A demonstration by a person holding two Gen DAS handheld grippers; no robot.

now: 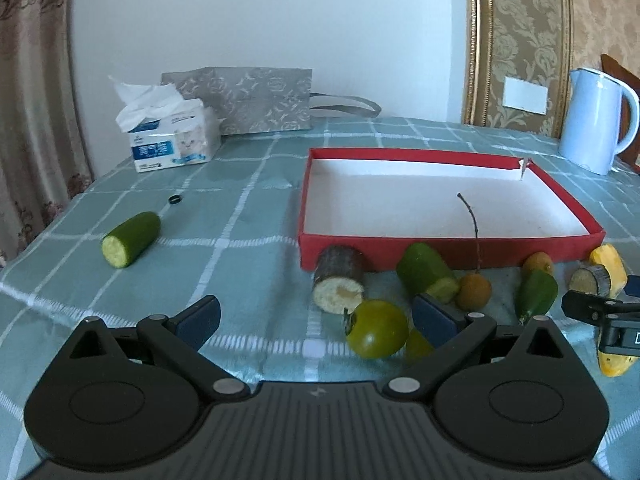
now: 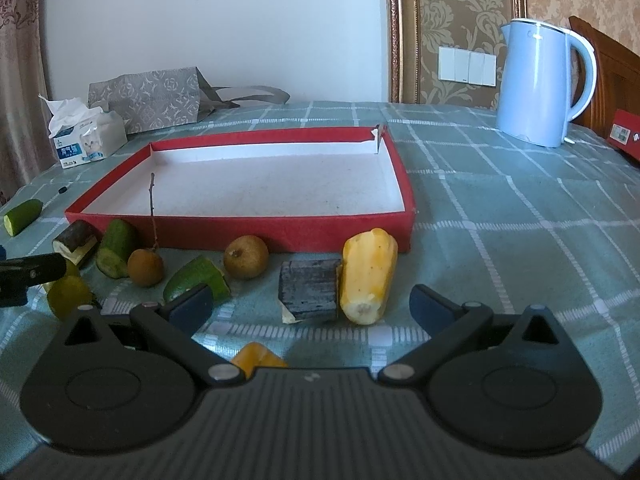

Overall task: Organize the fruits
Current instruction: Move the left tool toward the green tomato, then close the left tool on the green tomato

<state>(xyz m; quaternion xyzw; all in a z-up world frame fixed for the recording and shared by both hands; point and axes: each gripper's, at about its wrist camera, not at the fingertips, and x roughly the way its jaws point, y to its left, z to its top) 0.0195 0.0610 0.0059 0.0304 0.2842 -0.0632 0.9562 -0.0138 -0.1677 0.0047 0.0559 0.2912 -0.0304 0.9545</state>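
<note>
Both grippers are held low over the desk with nothing between the fingers: the left gripper has its fingers spread wide, and the right gripper likewise. The red box stands empty, and the fruits lie scattered on the cloth just in front of its near wall. A green tomato sits close beside the left gripper's right finger, with a cut cucumber piece and a stemmed longan just beyond it. Ahead of the right gripper a yellow peeled piece leans against a dark sugarcane chunk. A lone cucumber half lies well apart to the left. Because the pieces are crowded, a neighbour could be nudged or caught along with whichever fruit is gripped, and round fruits such as the tomato could roll away. The two grippers are near each other, so a collision is possible. Something yellow under the right gripper's body is seen too poorly to be identified.
</note>
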